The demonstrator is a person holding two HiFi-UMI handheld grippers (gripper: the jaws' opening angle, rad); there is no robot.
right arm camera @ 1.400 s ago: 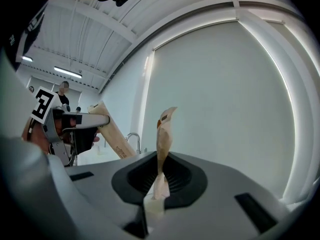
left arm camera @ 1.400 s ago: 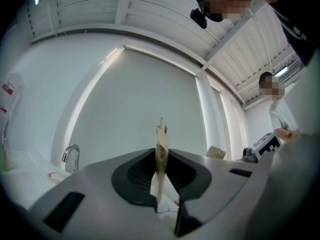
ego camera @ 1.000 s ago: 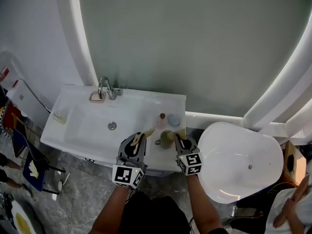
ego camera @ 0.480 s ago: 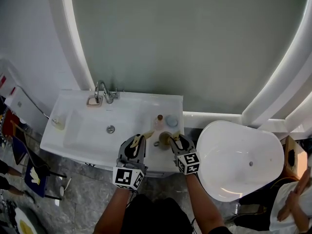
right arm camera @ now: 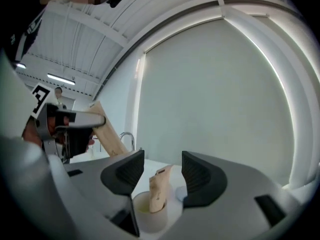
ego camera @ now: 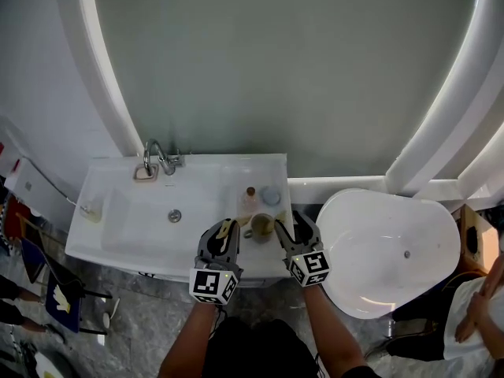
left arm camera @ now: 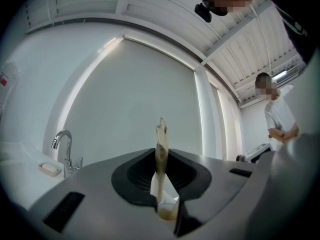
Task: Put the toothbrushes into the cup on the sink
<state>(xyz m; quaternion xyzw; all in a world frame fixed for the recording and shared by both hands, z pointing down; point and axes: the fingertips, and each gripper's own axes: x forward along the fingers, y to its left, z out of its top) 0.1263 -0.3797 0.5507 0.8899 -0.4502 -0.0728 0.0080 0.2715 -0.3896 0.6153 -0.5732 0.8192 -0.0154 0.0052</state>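
Left gripper (left arm camera: 161, 160), clamped on beige wrapped toothbrush (left arm camera: 161, 134) with long axis slanting upward, just left of round tan cup (ego camera: 261, 225) on white sink (ego camera: 197, 165); right gripper (right arm camera: 162, 171), jaws just opened, either side of second toothbrush (right arm camera: 159, 189) standing in cup.

In the head view, the sink (ego camera: 197, 172) is seen steeply from well above. The left gripper view and right gripper view are set low and close, facing level. The cup (ego camera: 262, 225) is shared by all three.

Two toothbrushes (left arm camera: 161, 151) (right arm camera: 158, 189), one cup (ego camera: 261, 225), one sink (ego camera: 205, 166), one faucet (ego camera: 152, 154), one soap dish (ego camera: 144, 173), one small bottle (ego camera: 250, 201)
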